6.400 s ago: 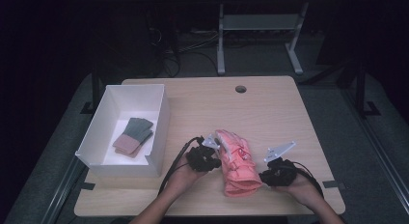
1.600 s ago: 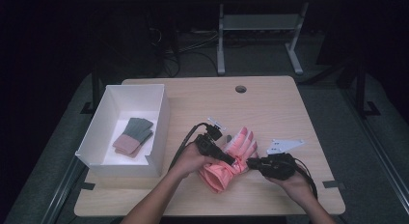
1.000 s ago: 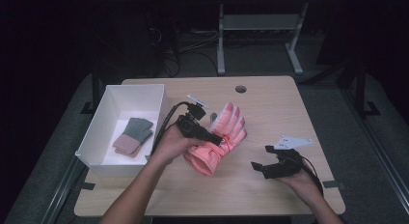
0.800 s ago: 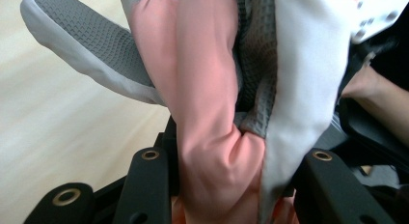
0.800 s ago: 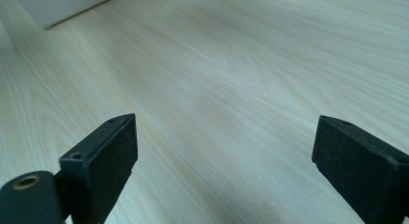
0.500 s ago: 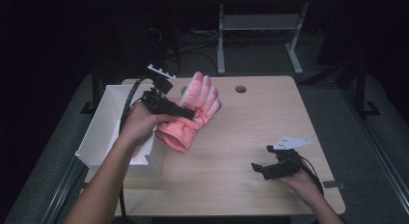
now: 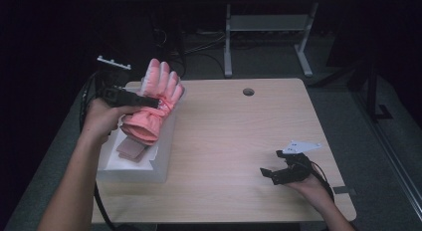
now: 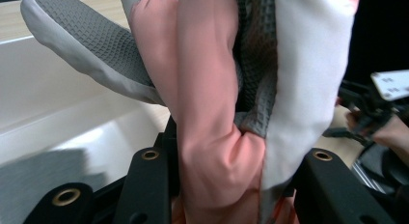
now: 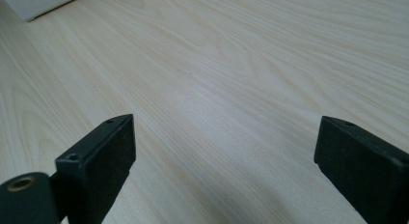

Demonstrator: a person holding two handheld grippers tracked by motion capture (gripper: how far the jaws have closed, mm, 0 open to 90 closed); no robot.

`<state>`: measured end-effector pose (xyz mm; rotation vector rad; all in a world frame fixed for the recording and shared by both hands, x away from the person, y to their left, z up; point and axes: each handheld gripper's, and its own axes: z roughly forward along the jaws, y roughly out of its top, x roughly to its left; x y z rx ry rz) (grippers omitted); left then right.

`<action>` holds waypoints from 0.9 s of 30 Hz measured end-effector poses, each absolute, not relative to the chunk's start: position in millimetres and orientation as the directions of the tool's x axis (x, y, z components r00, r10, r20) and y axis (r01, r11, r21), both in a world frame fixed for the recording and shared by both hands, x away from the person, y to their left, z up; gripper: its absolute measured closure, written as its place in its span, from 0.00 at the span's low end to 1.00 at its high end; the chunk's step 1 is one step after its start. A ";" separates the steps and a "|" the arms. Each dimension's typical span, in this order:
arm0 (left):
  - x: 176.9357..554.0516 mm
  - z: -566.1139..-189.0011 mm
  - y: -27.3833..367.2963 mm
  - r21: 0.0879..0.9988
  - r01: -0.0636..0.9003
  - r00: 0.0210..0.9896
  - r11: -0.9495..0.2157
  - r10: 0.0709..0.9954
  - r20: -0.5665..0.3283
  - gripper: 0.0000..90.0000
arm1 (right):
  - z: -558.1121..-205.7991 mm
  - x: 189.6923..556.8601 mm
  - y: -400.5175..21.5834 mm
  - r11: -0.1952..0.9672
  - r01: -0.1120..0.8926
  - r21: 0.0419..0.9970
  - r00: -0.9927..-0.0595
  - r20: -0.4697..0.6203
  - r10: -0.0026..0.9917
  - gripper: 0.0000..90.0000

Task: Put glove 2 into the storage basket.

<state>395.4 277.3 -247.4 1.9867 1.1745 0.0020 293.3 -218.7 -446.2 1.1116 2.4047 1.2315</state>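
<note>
A pink padded glove (image 7: 160,82) with grey grip fabric hangs in the air over the white box (image 7: 149,167) at the table's left. My left gripper (image 7: 149,101) is shut on it across the wrist part, glove fingers pointing up and away. In the left gripper view the bunched pink and grey glove (image 8: 212,113) is squeezed between both black jaws of the left gripper (image 8: 226,185). My right gripper (image 7: 272,173) rests low over the table near the front right, open with nothing between its fingers (image 9: 101,151); bare wood (image 9: 241,64) lies under them.
Inside the white box lies a folded brownish-pink piece (image 7: 132,148), partly hidden by the glove. A round cable hole (image 7: 248,91) sits near the table's far edge. A corner of the box (image 9: 38,2) shows far off in the right gripper view.
The left gripper has carried the glove up and to the left, from the table's middle to above the white box. The right gripper has stayed where it was.
</note>
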 end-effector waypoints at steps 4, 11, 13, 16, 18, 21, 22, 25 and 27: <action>400.8 -258.8 297.4 0.622 0.758 0.512 -0.195 0.768 -0.384 0.67 | -446.4 293.6 -218.2 0.360 0.530 0.767 -0.688 0.141 0.712 0.08; 413.6 -293.2 317.6 0.571 0.808 0.425 -0.148 0.818 -0.389 0.67 | -446.8 293.8 -219.0 0.362 0.534 0.764 -0.689 0.145 0.710 0.08; 416.5 -304.3 320.5 0.555 0.820 0.406 -0.136 0.822 -0.399 0.67 | -447.0 294.4 -219.6 0.368 0.529 0.765 -0.694 0.140 0.706 0.08; 419.1 -316.0 322.0 0.538 0.833 0.390 -0.128 0.826 -0.406 0.67 | -446.1 293.5 -219.5 0.363 0.527 0.769 -0.695 0.143 0.705 0.08; 421.7 -334.1 322.6 0.515 0.849 0.368 -0.117 0.831 -0.418 0.67 | -446.1 293.5 -220.1 0.365 0.521 0.771 -0.699 0.140 0.702 0.08; 423.3 -346.9 323.0 0.494 0.862 0.358 -0.115 0.828 -0.431 0.67 | -446.7 294.0 -220.7 0.365 0.521 0.771 -0.700 0.142 0.700 0.08; 424.1 -351.8 322.5 0.487 0.865 0.356 -0.121 0.832 -0.426 0.67 | -447.1 294.3 -221.1 0.362 0.525 0.770 -0.699 0.148 0.699 0.08; 427.3 -368.8 320.7 0.465 0.877 0.343 -0.122 0.835 -0.429 0.66 | -446.9 294.4 -222.3 0.358 0.527 0.770 -0.698 0.153 0.699 0.08; 428.6 -377.9 318.0 0.450 0.885 0.338 -0.124 0.835 -0.434 0.66 | -446.5 294.3 -222.7 0.363 0.522 0.772 -0.701 0.147 0.697 0.08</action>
